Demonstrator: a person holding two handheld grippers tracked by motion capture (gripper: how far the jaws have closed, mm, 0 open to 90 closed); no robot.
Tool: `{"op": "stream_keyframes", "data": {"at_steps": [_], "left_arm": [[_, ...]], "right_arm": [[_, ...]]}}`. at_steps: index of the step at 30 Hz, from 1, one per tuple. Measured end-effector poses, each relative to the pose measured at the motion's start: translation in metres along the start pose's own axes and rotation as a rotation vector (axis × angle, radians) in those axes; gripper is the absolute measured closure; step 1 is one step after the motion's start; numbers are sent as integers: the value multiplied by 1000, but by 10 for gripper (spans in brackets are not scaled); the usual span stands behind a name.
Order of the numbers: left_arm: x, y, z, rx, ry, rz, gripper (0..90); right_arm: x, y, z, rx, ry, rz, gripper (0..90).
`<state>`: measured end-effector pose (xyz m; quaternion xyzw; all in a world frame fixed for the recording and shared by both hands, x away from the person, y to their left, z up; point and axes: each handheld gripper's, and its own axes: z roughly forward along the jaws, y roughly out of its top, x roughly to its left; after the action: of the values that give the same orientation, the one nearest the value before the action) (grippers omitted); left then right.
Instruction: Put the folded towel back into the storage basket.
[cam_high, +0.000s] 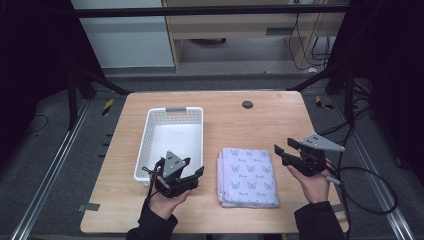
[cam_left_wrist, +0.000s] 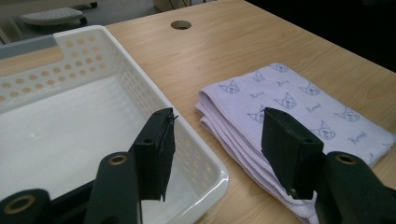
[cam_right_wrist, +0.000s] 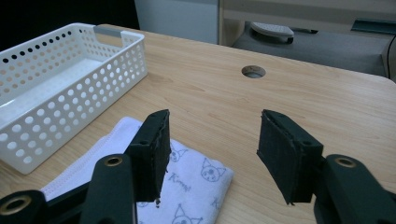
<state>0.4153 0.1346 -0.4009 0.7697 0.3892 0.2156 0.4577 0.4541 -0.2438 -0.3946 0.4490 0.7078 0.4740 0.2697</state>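
Note:
A folded lilac towel (cam_high: 247, 175) with a cat print lies flat on the wooden table (cam_high: 260, 120), right of an empty white perforated basket (cam_high: 142, 145). My left gripper (cam_high: 194, 166) hovers at the basket's near right corner, pointing toward the towel, open with nothing between its fingers. In the left gripper view the gripper (cam_left_wrist: 218, 114) spans the gap between the basket rim (cam_left_wrist: 140, 74) and the towel's folded edge (cam_left_wrist: 289, 102). My right gripper (cam_high: 283, 147) is held just right of the towel, open and empty. In the right gripper view the gripper (cam_right_wrist: 214, 115) stands above the towel's corner (cam_right_wrist: 196, 179), with the basket (cam_right_wrist: 70, 93) beyond.
A round cable hole (cam_high: 247, 104) sits near the table's far edge. Black cables (cam_high: 370, 190) trail off the right side. Bare wood lies beyond the towel and to its right. Dark frame legs stand past the far corners.

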Motion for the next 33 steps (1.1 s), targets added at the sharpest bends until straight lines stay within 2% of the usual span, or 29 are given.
{"op": "stream_keyframes", "data": {"at_steps": [14, 23, 27, 31, 33], "left_arm": [[-22, -4, 19, 43, -24, 25, 444], [-34, -8, 32, 73, -33, 44, 444], [-37, -11, 35, 82, -36, 52, 448], [-40, -14, 38, 95, -40, 55, 448], [-42, -16, 39, 102, -42, 61, 447]], "right_arm": [[-3, -6, 11, 20, 1, 1, 408], [-2, -8, 19, 32, -1, -19, 393], [0, -10, 21, 36, 23, -10, 388], [4, -14, 26, 46, 36, -24, 388], [3, -17, 29, 47, 49, -6, 389]]}}
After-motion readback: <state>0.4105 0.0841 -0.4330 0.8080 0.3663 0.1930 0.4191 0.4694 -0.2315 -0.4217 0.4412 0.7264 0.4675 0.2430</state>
